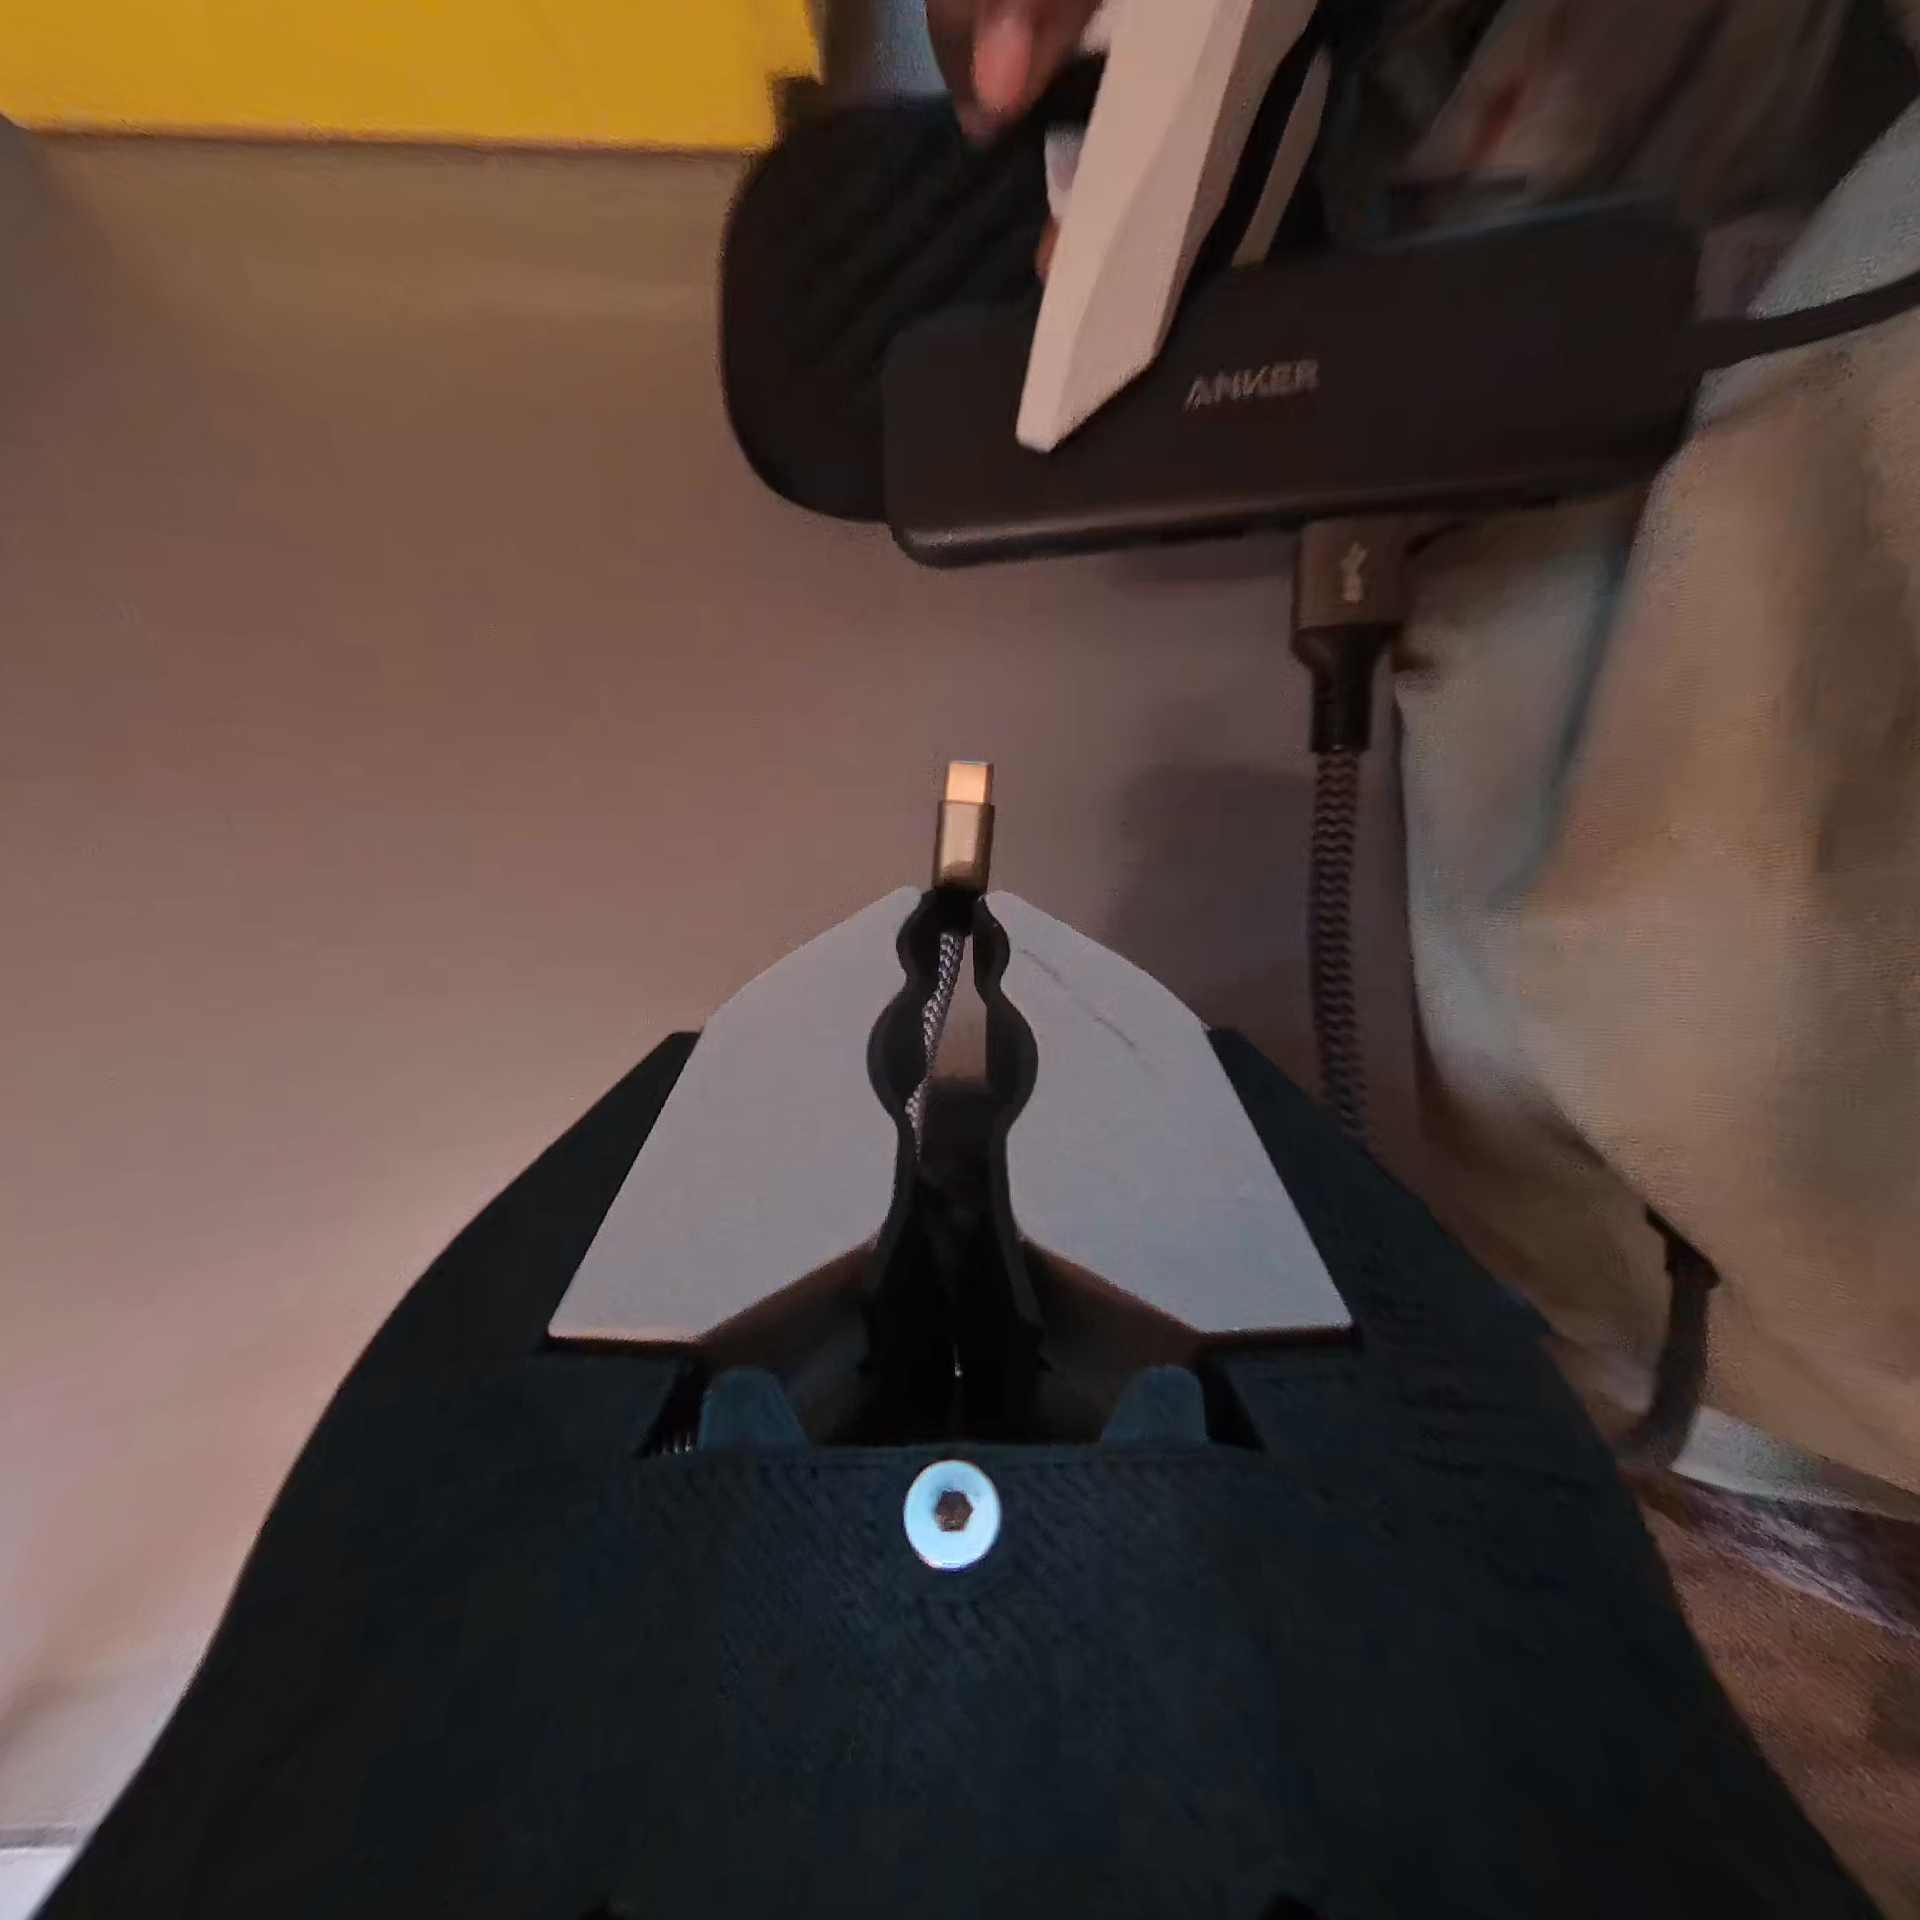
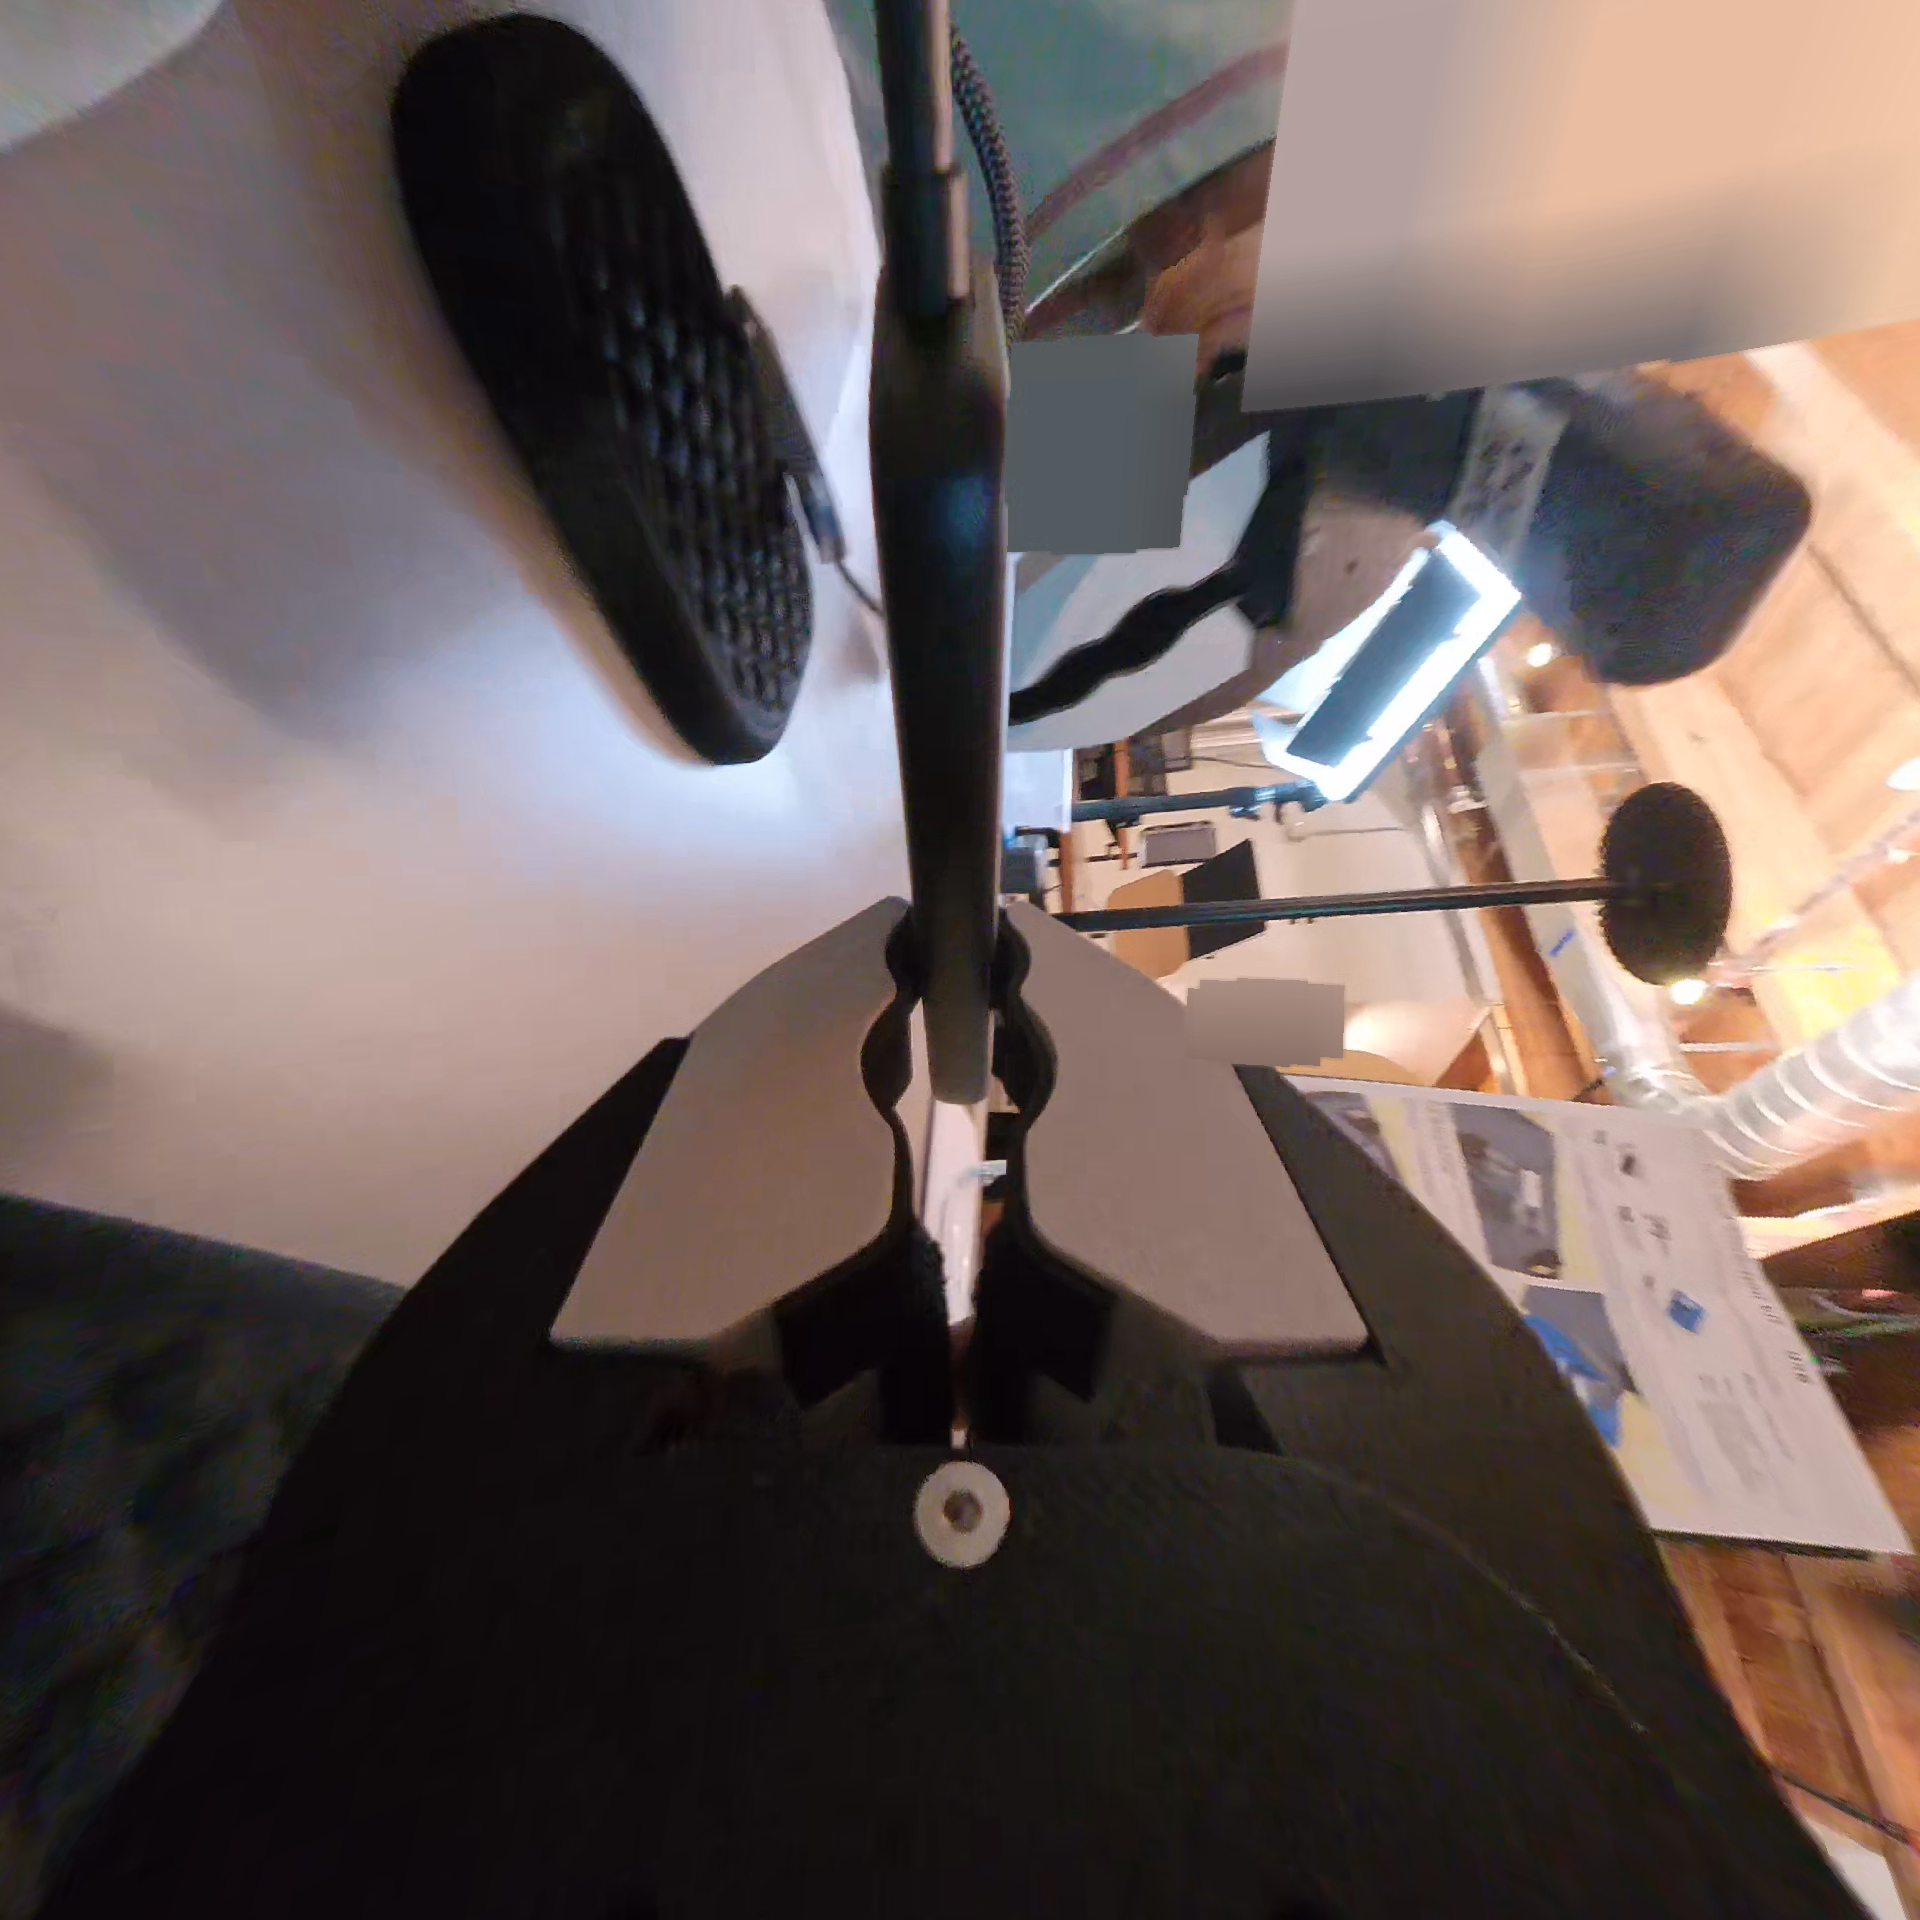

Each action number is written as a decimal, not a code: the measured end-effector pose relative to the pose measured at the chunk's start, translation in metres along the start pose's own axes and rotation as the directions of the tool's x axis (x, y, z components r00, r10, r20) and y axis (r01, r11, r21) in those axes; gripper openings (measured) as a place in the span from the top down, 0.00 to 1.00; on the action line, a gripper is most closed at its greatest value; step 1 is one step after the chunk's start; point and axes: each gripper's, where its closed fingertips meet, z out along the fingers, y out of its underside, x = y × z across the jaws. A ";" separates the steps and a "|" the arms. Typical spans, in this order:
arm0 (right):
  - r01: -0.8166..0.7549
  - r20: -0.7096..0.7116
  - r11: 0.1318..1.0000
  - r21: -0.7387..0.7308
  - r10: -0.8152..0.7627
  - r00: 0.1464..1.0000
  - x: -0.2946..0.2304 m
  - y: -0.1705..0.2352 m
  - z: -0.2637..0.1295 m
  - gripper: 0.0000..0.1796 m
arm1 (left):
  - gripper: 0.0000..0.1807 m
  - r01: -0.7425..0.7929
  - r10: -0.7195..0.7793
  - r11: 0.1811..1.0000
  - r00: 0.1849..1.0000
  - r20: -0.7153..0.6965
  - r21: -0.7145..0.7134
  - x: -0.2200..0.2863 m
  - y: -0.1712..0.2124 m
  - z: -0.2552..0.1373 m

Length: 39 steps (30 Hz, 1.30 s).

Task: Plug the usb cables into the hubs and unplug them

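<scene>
USB plug (image 1: 966,826): I pinch it by its braided cable just behind the metal shell in my left gripper (image 1: 956,896); the bare tip points forward, in the air, below and left of the hub.
Hub (image 1: 1351,416): dark and flat, clamped edge-on between the fingers (image 1: 1132,260) of my right gripper (image 2: 951,920), held up off the table.
Second cable (image 1: 1340,644): its plug sits in the hub's lower edge, and the braided cord hangs down from it.
Table (image 1: 364,623): pale, behind both.
Black oval pad (image 2: 613,416): lies on the table, beside the hub.
Yellow surface (image 1: 395,62): top left, beyond the table.
</scene>
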 end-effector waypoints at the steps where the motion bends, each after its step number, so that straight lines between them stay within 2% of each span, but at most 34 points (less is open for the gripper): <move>1: 0.000 -0.024 1.000 0.010 0.000 1.000 0.005 -0.004 -0.002 0.93 | 0.97 0.001 -0.001 0.999 1.000 -0.011 -0.036 0.004 -0.001 0.005; 3: -0.010 -0.052 1.000 0.018 0.011 0.999 0.009 -0.007 -0.004 0.93 | 0.96 -0.029 0.030 0.996 1.000 0.005 -0.081 0.008 -0.004 0.012; 7: -0.019 -0.048 1.000 0.003 0.019 0.999 0.005 -0.006 -0.003 0.93 | 0.97 -0.052 0.053 0.997 0.998 0.027 -0.053 0.008 -0.022 0.013; 16: -0.037 -0.032 0.998 -0.051 0.036 0.999 -0.001 0.000 0.005 0.93 | 0.97 -0.089 0.096 0.994 0.988 0.117 -0.066 -0.003 -0.026 0.019; 30: 0.100 0.000 0.988 -0.120 -0.101 0.995 -0.008 -0.002 0.010 0.93 | 0.97 -0.085 0.093 0.992 0.992 0.084 -0.088 0.001 -0.022 0.027; 34: 0.078 -0.002 0.990 -0.117 -0.078 0.997 -0.008 -0.003 0.009 0.93 | 0.97 -0.088 0.095 0.993 0.991 0.095 -0.079 0.002 -0.023 0.030; 39: 0.109 0.015 0.991 -0.075 -0.108 0.994 -0.013 -0.011 0.012 0.93 | 0.97 -0.194 0.201 0.979 0.973 0.111 -0.067 -0.001 -0.025 0.034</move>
